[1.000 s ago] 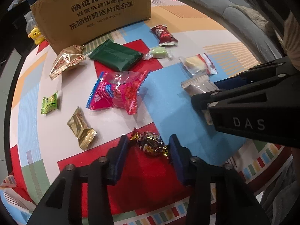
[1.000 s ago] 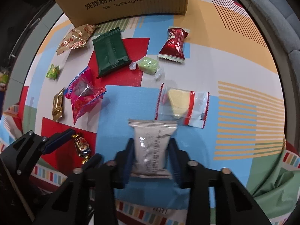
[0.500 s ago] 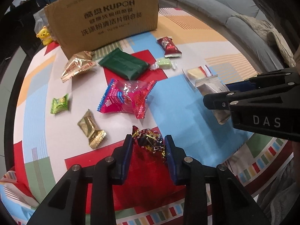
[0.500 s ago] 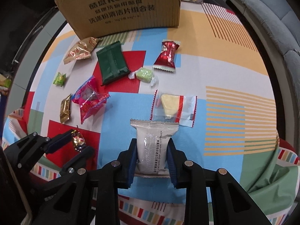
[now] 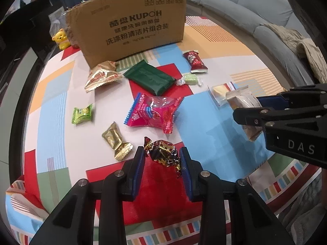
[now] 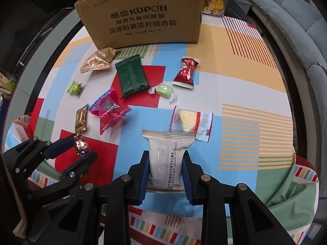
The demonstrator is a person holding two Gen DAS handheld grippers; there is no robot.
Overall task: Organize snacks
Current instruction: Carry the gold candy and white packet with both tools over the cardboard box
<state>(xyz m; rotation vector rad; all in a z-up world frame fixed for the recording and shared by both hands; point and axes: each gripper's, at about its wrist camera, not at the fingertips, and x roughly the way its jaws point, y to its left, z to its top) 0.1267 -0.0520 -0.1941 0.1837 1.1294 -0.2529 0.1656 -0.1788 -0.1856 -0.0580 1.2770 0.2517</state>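
My left gripper (image 5: 162, 156) is shut on a dark foil-wrapped candy (image 5: 163, 153) and holds it above the table; it also shows in the right wrist view (image 6: 81, 145). My right gripper (image 6: 165, 163) is shut on a silver-white snack packet (image 6: 166, 157), lifted off the cloth; the packet shows in the left wrist view (image 5: 243, 104). A cardboard box (image 5: 130, 28) stands at the far side of the table. Loose snacks lie between: a pink packet (image 5: 154, 113), a green packet (image 5: 151, 77), a red candy (image 5: 194, 61).
On the patterned tablecloth (image 6: 235, 94) also lie a gold triangular packet (image 5: 102, 74), a small green candy (image 5: 81, 115), a gold candy (image 5: 115, 140), a pale green sweet (image 5: 190, 79) and a clear cheese packet (image 6: 190, 120). A grey sofa (image 5: 255, 14) curves behind.
Both grippers closed on their snacks and lifted them off the table, rising and pulling back so more of the box shows.
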